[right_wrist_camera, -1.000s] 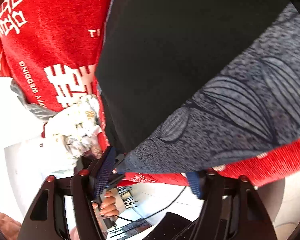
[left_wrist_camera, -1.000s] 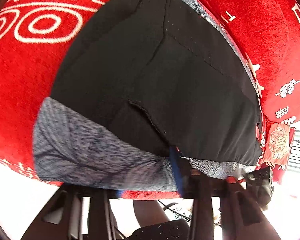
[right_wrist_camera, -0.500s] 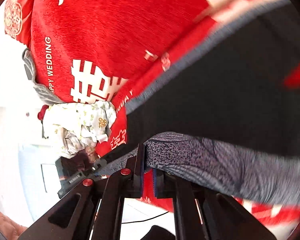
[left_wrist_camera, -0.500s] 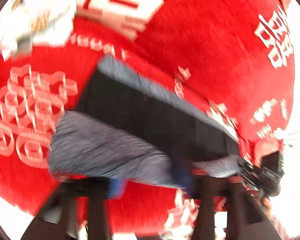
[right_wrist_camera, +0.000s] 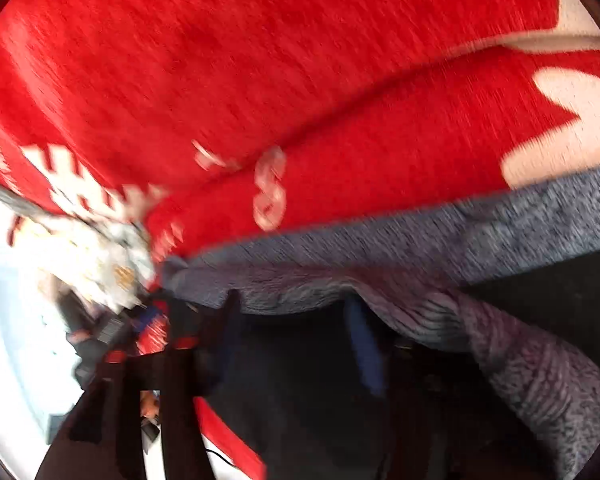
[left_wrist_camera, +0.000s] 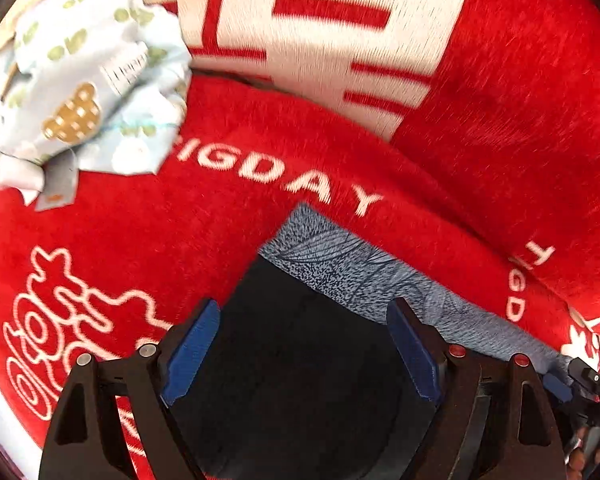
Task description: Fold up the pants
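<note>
While both grippers stand open above it, the pants [left_wrist_camera: 300, 364] lie folded on the red blanket [left_wrist_camera: 180, 208], released.

Left gripper [left_wrist_camera: 304, 354]: jaws wide, having just been opening, black cloth below them but unpinched. Right gripper [right_wrist_camera: 296, 344]: blurred, jaws apart after just opening, nothing visibly clamped. Black outside with a grey leaf-print lining turned up along the far edge, the pants look light, soft and limp; they would likely sag if lifted, so corners or the doubled edge seem the best holds. A pale printed cloth [left_wrist_camera: 84, 88] sits well apart.
</note>
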Demonstrator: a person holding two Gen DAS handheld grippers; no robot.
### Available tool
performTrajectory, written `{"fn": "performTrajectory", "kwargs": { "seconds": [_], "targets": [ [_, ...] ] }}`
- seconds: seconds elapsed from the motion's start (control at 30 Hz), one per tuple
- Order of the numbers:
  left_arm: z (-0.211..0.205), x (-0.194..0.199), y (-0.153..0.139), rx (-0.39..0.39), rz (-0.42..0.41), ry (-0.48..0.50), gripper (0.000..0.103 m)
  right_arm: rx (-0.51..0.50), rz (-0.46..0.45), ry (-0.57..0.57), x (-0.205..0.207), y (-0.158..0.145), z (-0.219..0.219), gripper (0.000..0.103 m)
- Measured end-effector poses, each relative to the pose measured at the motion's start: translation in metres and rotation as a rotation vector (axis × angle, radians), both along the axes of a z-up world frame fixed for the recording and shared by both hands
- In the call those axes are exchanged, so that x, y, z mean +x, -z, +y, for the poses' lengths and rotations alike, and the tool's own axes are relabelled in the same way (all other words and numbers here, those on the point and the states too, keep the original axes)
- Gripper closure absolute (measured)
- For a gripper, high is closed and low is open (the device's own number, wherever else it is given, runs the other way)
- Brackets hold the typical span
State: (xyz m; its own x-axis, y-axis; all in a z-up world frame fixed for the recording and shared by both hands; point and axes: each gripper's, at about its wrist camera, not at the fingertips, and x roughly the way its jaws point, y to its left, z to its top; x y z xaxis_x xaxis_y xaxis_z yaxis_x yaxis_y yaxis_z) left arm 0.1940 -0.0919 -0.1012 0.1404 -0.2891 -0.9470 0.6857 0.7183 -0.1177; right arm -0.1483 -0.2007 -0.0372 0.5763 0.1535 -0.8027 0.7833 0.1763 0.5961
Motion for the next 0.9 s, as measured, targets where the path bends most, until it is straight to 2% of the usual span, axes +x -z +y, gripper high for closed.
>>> {"fn": "performTrajectory", "kwargs": {
  "seconds": [0.03, 0.07, 0.13, 0.2, 0.27, 0.3, 0.33, 0.4, 0.57, 0.7, 0.8, 0.9],
  "targets": [
    [0.001, -0.003, -0.005, 0.006, 0.000, 0.014, 0.016, -0.013, 0.026, -0.018, 0.000, -0.007, 0.002, 0.028],
    [0.000, -0.014, -0.014, 0.025, -0.006, 0.068, 0.016, -0.030, 0.046, -0.044, -0.002, -0.015, 0.006, 0.028],
    [0.000, -0.037, -0.029, 0.040, -0.008, 0.171, 0.016, -0.043, 0.007, -0.070, -0.017, -0.037, 0.015, 0.028],
    [-0.004, -0.082, -0.041, 0.041, 0.031, 0.321, 0.016, -0.061, -0.012, -0.046, -0.054, -0.063, 0.028, 0.028],
    [-0.012, -0.132, -0.041, 0.032, 0.103, 0.440, 0.016, -0.078, 0.012, -0.001, -0.096, -0.082, 0.044, 0.028],
    [-0.018, -0.168, -0.039, 0.025, 0.166, 0.514, 0.016, -0.080, 0.036, 0.035, -0.127, -0.091, 0.055, 0.028],
    [-0.019, -0.183, -0.041, 0.021, 0.195, 0.546, 0.016, -0.075, 0.052, 0.070, -0.150, -0.096, 0.062, 0.028],
    [-0.033, -0.247, -0.035, 0.015, 0.291, 0.657, 0.016, -0.048, 0.110, 0.177, -0.215, -0.104, 0.086, 0.028],
    [-0.058, -0.364, -0.017, 0.031, 0.440, 0.827, 0.016, 0.021, 0.232, 0.383, -0.344, -0.109, 0.150, 0.028],
    [-0.072, -0.426, -0.002, 0.077, 0.485, 0.915, 0.016, 0.074, 0.266, 0.506, -0.403, -0.100, 0.191, 0.028],
    [-0.071, -0.455, 0.001, 0.114, 0.499, 0.956, 0.016, 0.129, 0.223, 0.577, -0.422, -0.082, 0.211, 0.028],
    [-0.076, -0.477, 0.001, 0.102, 0.509, 1.002, 0.016, 0.164, 0.116, 0.631, -0.421, -0.062, 0.225, 0.032]
  ]
}}
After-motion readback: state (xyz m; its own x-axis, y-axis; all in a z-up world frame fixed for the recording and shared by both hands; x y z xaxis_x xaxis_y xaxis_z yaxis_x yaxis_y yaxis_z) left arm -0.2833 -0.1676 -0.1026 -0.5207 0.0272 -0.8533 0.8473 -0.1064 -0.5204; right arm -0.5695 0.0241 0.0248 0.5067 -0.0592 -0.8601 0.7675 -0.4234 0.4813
